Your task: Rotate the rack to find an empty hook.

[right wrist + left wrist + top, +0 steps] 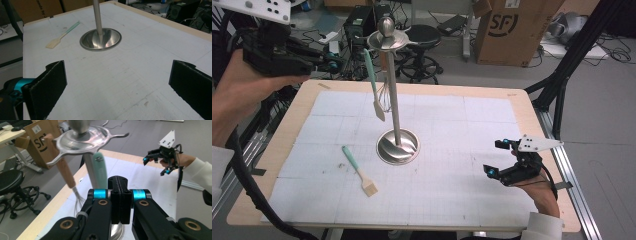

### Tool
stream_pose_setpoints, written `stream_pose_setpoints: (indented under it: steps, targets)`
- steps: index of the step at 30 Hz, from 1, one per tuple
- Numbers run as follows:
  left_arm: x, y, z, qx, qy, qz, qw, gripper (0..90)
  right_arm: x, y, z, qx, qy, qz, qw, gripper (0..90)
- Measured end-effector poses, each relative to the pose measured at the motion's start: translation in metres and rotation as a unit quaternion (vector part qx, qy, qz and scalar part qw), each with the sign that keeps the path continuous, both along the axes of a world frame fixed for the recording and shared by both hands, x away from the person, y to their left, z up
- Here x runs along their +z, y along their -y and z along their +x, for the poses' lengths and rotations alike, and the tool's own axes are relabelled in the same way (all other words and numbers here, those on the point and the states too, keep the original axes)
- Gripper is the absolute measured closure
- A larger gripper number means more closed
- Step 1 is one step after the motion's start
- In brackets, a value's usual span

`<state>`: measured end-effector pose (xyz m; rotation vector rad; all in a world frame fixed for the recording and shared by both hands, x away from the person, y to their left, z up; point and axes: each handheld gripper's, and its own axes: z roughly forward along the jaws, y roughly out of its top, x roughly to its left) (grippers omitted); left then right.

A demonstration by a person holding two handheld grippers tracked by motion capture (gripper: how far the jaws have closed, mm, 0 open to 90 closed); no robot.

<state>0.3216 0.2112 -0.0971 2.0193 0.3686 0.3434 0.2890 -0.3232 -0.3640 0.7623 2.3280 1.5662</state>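
Landmark: steel utensil stand (394,100) — an upright pole on a round dished base, topped by a hooked disc and a ball knob; it stands near the middle of the table.

Surface: a light wooden table (532,107) covered by a white gridded mat (452,150); the stand's base rests on the mat. A few small dark specks lie on the mat on the near-left side of the base.

Hanging items: a mint-handled spatula (373,85) and a wooden-handled whisk (70,180) hang from the stand's hooks, both just beside the pole (the whisk's wires show faintly in the high view).

Loose item: a mint-handled pastry brush (358,171) lies flat on the mat, near the stand's base on its near-left side, apart from it, bristles toward the person.

Left gripper (319,62): held high in the air to the left of the stand's top, level with the hooked disc and close to the spatula handle. In the left gripper view its two jaws meet with no gap — nothing is between them.

Right gripper (499,157): held low over the mat, well to the right of the stand's base. Jaws spread wide, with bare mat between them.

Room: behind the stand, a grey floor carries a black swivel stool (422,42), a cardboard box (512,30), dark equipment cases with loose cables, and black frame legs at the right.
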Motion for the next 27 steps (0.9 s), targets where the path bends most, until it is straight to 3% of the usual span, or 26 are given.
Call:
stream_pose_setpoints:
  steps: [8, 18, 23, 27]
  targets:
    - [0.005, 0.015, 0.002, -0.005, 0.003, -0.001, 1.0, 89.8, 0.0, -0.005, 0.003, 0.007, 0.0, -0.005, 1.0, 0.2]
    - [0.001, 0.029, 0.024, -0.006, -0.005, 0.004, 1.0, 89.8, 0.0, -0.005, 0.001, 0.008, 0.001, -0.006, 0.9999, 0.3]
    - [-0.001, 0.028, 0.037, -0.005, -0.008, 0.013, 0.9999, 89.8, -0.001, -0.006, 0.002, 0.011, 0.001, -0.011, 0.9999, 0.2]
    - [-0.004, 0.019, 0.051, -0.002, -0.012, 0.002, 0.9999, 89.8, -0.001, -0.006, 0.002, 0.01, -0.001, -0.014, 0.9998, 0.2]
